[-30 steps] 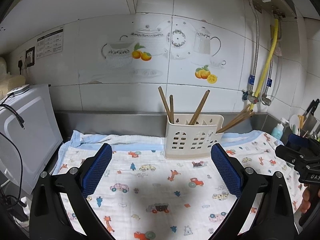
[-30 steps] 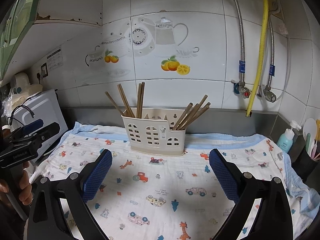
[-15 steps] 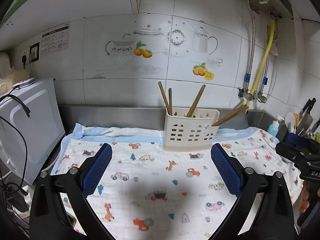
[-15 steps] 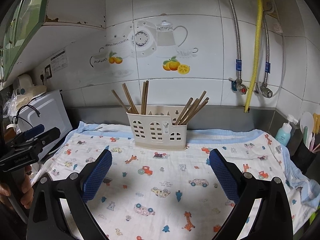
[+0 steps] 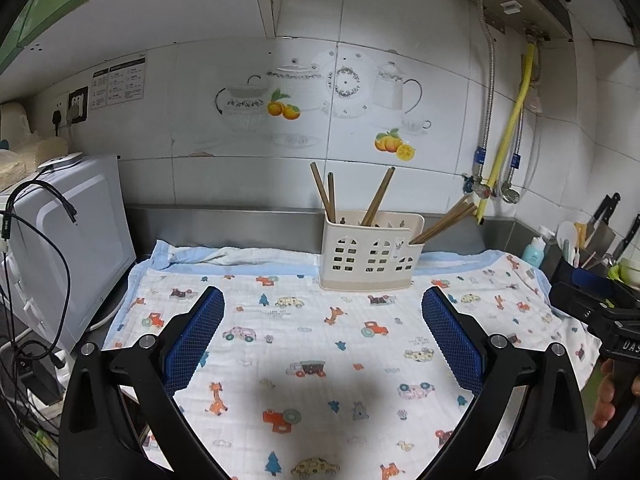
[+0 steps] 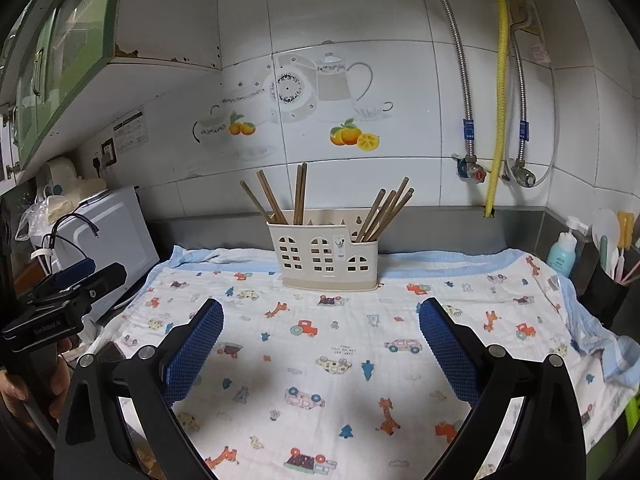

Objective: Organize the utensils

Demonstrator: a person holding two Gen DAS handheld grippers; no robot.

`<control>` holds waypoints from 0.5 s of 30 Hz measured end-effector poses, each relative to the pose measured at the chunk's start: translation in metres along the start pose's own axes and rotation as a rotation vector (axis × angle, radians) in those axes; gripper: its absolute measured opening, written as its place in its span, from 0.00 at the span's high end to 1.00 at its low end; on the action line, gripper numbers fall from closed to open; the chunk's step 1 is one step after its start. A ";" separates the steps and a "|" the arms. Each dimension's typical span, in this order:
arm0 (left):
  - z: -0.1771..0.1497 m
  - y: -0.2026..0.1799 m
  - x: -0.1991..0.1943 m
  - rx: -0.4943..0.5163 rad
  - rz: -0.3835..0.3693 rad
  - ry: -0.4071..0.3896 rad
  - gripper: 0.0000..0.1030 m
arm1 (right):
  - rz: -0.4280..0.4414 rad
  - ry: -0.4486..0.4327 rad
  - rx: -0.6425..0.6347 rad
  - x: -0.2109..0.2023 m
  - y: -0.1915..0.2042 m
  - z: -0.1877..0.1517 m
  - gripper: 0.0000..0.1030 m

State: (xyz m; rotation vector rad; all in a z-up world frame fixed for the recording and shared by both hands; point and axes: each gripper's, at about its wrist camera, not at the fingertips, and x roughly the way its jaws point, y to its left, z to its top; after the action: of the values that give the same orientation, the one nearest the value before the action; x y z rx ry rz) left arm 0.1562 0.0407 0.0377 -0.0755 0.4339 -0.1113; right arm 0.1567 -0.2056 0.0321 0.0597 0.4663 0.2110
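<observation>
Patterned cloth (image 5: 320, 360) covers the counter beside a microwave (image 5: 68, 248).

Printed cloth (image 6: 320, 360) ahead of both my grippers lies bare: wide free run up to the cream utensil holder (image 6: 324, 254), which stands near the steel backsplash. Chopsticks (image 6: 386, 210) splay out of its top, leaning left and right, blocking a straight drop. White appliance (image 5: 68, 248) with cables walls off the left; black utensil pot (image 6: 606, 292) and soap bottle (image 6: 562, 248) crowd the right edge.
</observation>
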 end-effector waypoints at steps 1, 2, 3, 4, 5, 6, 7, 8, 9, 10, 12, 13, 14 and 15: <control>-0.001 -0.001 -0.002 0.003 0.001 0.002 0.05 | 0.000 -0.002 0.002 -0.003 0.000 -0.002 0.08; -0.003 -0.002 -0.005 0.008 0.003 0.002 0.05 | 0.000 -0.004 0.003 -0.005 0.000 -0.003 0.08; -0.004 -0.003 -0.007 0.010 0.005 0.002 0.05 | -0.001 -0.005 0.004 -0.008 0.000 -0.005 0.08; -0.005 -0.003 -0.009 0.012 0.003 0.002 0.05 | -0.001 -0.005 0.007 -0.009 0.000 -0.006 0.08; -0.007 -0.004 -0.012 0.013 0.001 0.003 0.05 | 0.002 -0.005 0.010 -0.011 0.000 -0.007 0.08; -0.008 -0.004 -0.013 0.014 0.002 0.002 0.05 | 0.003 -0.004 0.012 -0.012 0.000 -0.008 0.08; -0.010 -0.005 -0.017 0.015 0.004 0.000 0.05 | 0.004 -0.006 0.014 -0.015 0.001 -0.011 0.08; -0.011 -0.005 -0.019 0.016 0.005 -0.002 0.05 | 0.004 -0.007 0.017 -0.017 0.001 -0.012 0.07; -0.012 -0.005 -0.021 0.016 0.004 -0.003 0.05 | 0.003 -0.007 0.020 -0.019 0.001 -0.013 0.07; -0.014 -0.006 -0.023 0.017 0.002 -0.003 0.05 | 0.006 -0.008 0.023 -0.021 0.001 -0.015 0.07; -0.017 -0.006 -0.027 0.019 0.004 -0.001 0.05 | 0.007 -0.010 0.030 -0.025 0.001 -0.019 0.07; -0.019 -0.006 -0.030 0.020 0.005 -0.003 0.05 | 0.008 -0.011 0.034 -0.027 0.002 -0.021 0.07; -0.020 -0.006 -0.032 0.021 0.006 -0.004 0.05 | 0.009 -0.012 0.038 -0.029 0.002 -0.023 0.07; -0.021 -0.006 -0.034 0.021 0.008 -0.005 0.05 | 0.013 -0.012 0.043 -0.031 0.002 -0.024 0.07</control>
State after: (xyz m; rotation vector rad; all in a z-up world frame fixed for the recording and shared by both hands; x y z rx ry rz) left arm 0.1158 0.0382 0.0334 -0.0535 0.4276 -0.1073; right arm 0.1182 -0.2104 0.0244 0.1058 0.4582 0.2136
